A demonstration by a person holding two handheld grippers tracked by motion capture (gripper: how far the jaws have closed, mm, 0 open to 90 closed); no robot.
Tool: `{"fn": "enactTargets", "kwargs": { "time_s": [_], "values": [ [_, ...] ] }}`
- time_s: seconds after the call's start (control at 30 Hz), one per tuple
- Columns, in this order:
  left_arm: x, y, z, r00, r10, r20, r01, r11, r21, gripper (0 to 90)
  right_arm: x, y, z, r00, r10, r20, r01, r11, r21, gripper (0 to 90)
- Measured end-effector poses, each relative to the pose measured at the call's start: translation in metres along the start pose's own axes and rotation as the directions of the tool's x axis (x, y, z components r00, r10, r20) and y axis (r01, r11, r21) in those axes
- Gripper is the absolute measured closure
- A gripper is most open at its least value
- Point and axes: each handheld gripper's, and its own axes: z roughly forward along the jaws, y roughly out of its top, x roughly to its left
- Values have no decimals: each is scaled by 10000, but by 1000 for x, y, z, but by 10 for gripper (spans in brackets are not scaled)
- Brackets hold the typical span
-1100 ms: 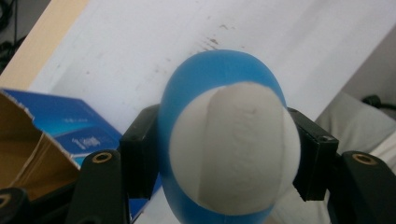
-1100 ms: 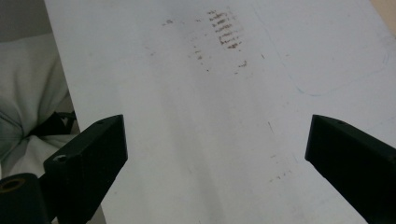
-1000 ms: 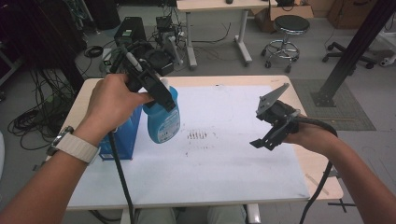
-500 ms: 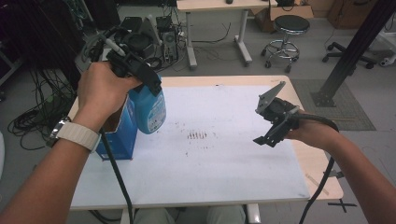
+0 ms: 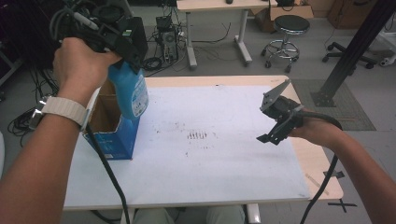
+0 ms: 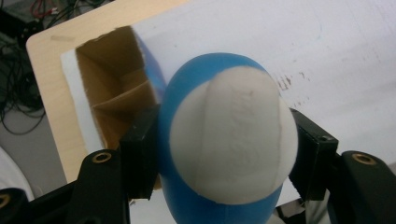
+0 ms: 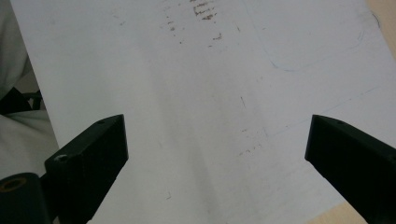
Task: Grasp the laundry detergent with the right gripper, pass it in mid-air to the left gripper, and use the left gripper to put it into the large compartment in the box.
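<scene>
- Even, soft indoor light; the white table sheet [image 5: 224, 158] reads bright without harsh glare.
- Shadows are faint and diffuse.
- The blue bottle [image 6: 229, 140] is close and soft-focused in the left gripper view.
- The high view is slightly grainy.

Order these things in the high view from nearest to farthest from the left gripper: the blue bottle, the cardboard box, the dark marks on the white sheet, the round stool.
1. blue bottle, held in its fingers.
2. cardboard box, just below.
3. dark marks, mid-sheet.
4. round stool, far floor, right.

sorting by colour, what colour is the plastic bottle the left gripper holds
Blue plastic bottle with a white base, clearest in the left gripper view.
</scene>
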Motion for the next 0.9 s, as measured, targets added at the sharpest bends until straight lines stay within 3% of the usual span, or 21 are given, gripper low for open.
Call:
{"fn": "enactTargets", "kwargs": {
  "time_s": [0.2, 0.47, 0.7, 0.9],
  "values": [
    [22, 0, -3, 9959, -878, -241, 875, 9961, -124, 381, -2, -2, 0, 10000, 16, 19, -16, 10000, 2, 57],
    [50, -1, 0, 9793, -1959, -516, 1946, 9805, -286, 381, -6, -7, 1, 9999, 96, 63, -96, 9999, 82, 57],
    [67, -4, 8, 9711, -2227, -854, 2209, 9748, -306, 381, -6, -7, 1, 9999, 106, 92, -107, 9999, 120, 57],
    [76, -8, 22, 9665, -2400, -908, 2382, 9707, -304, 381, -6, -9, 0, 9998, 141, 110, -142, 9998, 133, 57]
  ]
}}
